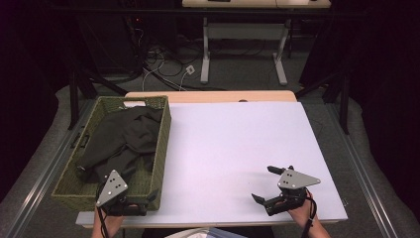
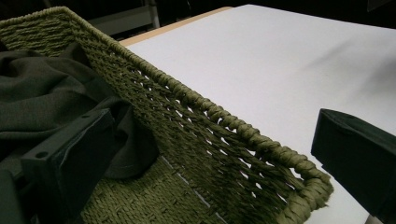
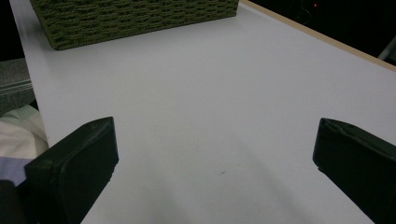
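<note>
A woven green basket (image 1: 161,144) stands on the left side of the white counter (image 1: 237,148), reaching from the far edge almost to the near left corner. Inside it lies a dark garment (image 1: 124,136), crumpled, with part of it resting against the right wall of the basket.

The left gripper (image 1: 130,202) is at the near right corner of the basket. Its jaws are spread wide, and in the left gripper view one jaw is inside the basket, next to the garment (image 2: 42,93), and the other is outside, so the basket wall (image 2: 224,140) passes between them. The jaws pinch nothing yet. The right gripper (image 1: 263,184) hovers over the near right part of the counter, well apart from the basket, with its jaws also spread and empty.

I think the work in hand is to take the garment out. The danger is that the left jaws close on the basket wall and not on the cloth, because they straddle the rim; then the whole basket can lift or slide along the counter. Also a fold can catch on the rough weave and drag the basket.
</note>
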A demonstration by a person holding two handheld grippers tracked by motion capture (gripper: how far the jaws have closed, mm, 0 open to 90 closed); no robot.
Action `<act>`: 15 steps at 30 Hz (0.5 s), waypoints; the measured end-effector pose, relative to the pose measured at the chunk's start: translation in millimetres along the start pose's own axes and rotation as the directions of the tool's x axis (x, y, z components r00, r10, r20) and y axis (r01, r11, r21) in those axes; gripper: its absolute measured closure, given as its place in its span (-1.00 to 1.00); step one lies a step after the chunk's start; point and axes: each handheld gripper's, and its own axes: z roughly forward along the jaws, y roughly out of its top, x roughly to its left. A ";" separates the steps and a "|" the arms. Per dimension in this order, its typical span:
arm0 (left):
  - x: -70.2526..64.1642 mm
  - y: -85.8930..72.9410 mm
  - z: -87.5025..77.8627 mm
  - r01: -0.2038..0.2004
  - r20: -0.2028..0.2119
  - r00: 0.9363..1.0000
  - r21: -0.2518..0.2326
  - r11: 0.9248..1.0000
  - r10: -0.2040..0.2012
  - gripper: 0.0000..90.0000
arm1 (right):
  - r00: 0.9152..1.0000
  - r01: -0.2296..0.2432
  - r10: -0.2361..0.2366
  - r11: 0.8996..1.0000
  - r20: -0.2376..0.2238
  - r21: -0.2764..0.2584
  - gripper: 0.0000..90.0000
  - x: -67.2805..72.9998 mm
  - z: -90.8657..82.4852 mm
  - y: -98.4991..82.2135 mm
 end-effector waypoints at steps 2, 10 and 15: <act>0.3 0.0 -0.1 0.002 0.000 1.000 -0.002 1.000 -0.002 -1.00 | 1.000 0.000 0.000 1.000 -0.001 -0.001 -1.00 0.0 0.0 0.0; 0.6 0.6 -0.5 0.008 -0.002 1.000 -0.009 1.000 -0.008 -1.00 | 1.000 -0.007 0.007 1.000 -0.005 -0.001 -1.00 0.2 0.6 -0.1; 1.2 1.9 -0.9 0.011 0.001 1.000 -0.014 1.000 -0.011 -1.00 | 1.000 -0.008 0.008 1.000 -0.008 0.004 -1.00 0.1 1.7 -0.4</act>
